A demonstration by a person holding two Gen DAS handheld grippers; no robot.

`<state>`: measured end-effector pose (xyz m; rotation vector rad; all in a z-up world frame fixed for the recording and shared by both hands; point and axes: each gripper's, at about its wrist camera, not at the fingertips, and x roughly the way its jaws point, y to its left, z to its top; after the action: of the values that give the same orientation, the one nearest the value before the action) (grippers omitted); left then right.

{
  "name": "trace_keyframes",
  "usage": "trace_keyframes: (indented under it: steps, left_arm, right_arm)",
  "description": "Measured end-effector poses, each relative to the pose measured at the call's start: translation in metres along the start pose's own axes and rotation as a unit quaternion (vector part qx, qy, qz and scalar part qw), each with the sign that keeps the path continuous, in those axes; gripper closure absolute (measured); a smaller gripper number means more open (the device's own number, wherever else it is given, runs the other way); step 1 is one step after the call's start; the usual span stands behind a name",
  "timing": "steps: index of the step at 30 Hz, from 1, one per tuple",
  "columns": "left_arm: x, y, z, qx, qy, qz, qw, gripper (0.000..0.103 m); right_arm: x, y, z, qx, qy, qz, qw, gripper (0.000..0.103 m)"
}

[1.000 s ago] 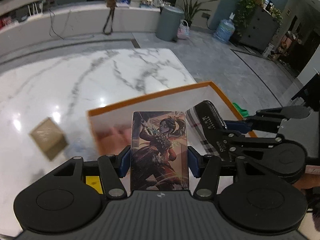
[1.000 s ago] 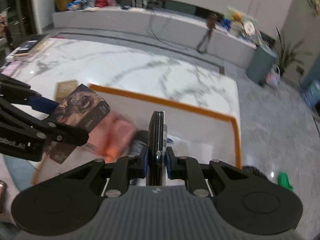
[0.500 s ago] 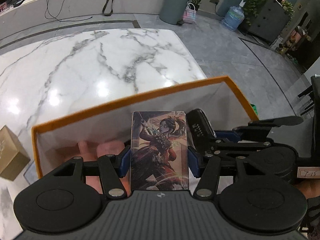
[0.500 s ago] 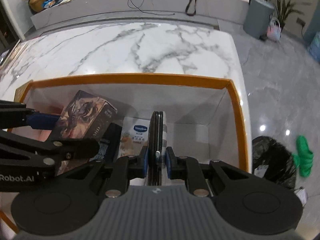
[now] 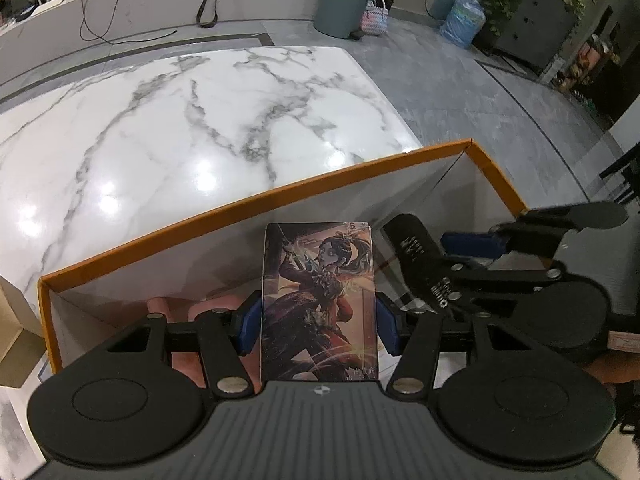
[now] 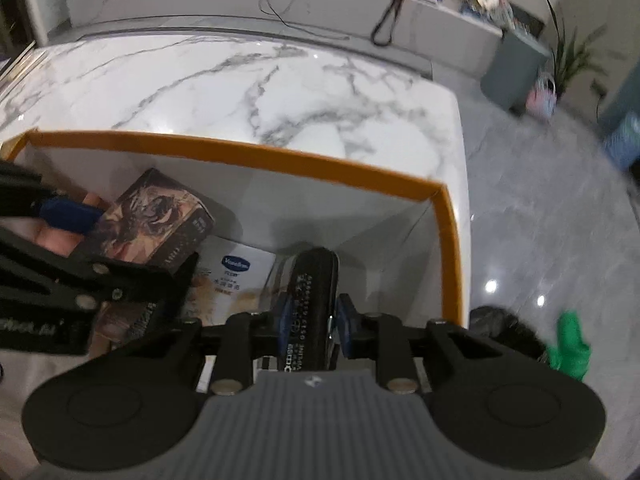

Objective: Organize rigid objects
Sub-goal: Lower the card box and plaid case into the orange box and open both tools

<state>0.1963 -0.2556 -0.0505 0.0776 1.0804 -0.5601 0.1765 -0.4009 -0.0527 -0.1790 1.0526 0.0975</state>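
Nearest in the left wrist view: left gripper (image 5: 318, 320), blue-padded fingers (image 5: 249, 326) closed on the two long edges of a flat, glossy card box (image 5: 319, 304) printed with a dark-haired figure in red. Held upright over the open box (image 5: 256, 200); lower edge cut off behind the ribbed grey housing.

Nearest in the right wrist view: right gripper (image 6: 310, 316), fingers (image 6: 346, 326) narrowly set and clamped on a slim black object (image 6: 314, 300) with a rounded top and white lettering down its face. Smooth, hard-looking; identity hard to make out, lower part hidden by the housing. Seen from the left wrist view, same black object (image 5: 416, 256) tilted over the box's right portion, right gripper (image 5: 472, 252) reaching in from that side.

Below both: one rectangular box, white matte walls inside, orange band along the rim (image 6: 280, 160). Inside, one white packet (image 6: 236, 276) with a blue oval logo, lying flat, partly covered by the left gripper (image 6: 92, 248) and the card box (image 6: 156, 228). Pink rounded shapes (image 5: 208, 308) at the box's left end, mostly hidden, number unclear.

Beyond: polished white bench (image 5: 180, 128), grey-veined marble, bright reflections on it. One brown cardboard box (image 5: 12, 320) at the left edge, cut off.

Farthest: grey floor, one grey bin (image 5: 344, 0), one water jug (image 5: 464, 20), potted plants, blurred in the right wrist view.
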Motion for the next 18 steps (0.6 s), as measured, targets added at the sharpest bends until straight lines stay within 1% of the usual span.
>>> trace_keyframes:
  steps: [4, 6, 9, 11, 14, 16, 18]
  left_arm:
    - [-0.001, -0.001, -0.001, 0.004, 0.001, 0.0, 1.0, 0.038]
    - [-0.002, -0.003, -0.002, 0.007, 0.001, -0.001, 1.0, 0.038]
    - [-0.005, -0.006, -0.004, 0.027, 0.003, -0.003, 0.9996, 0.038]
    - [-0.007, -0.01, -0.006, 0.055, 0.004, -0.004, 0.9985, 0.038]
    - [-0.008, -0.02, -0.014, 0.109, 0.01, -0.009, 0.994, 0.038]
    - [-0.007, -0.029, -0.02, 0.141, 0.018, -0.025, 0.9896, 0.038]
    - [-0.006, -0.041, -0.026, 0.179, 0.022, -0.043, 0.9826, 0.038]
  right_arm:
    - [-0.006, 0.003, -0.002, -0.035, -0.006, -0.009, 0.999, 0.08]
    - [-0.007, 0.001, -0.003, -0.037, -0.004, -0.009, 0.999, 0.08]
    - [-0.012, -0.001, -0.006, -0.036, -0.011, -0.007, 0.999, 0.08]
    - [-0.017, 0.0, -0.009, -0.037, -0.02, -0.008, 0.999, 0.08]
    - [-0.026, 0.0, -0.013, -0.041, -0.04, -0.009, 0.998, 0.08]
    - [-0.034, -0.001, -0.015, -0.043, -0.05, -0.004, 0.998, 0.08]
    - [-0.042, -0.002, -0.017, -0.05, -0.057, -0.002, 0.997, 0.08]
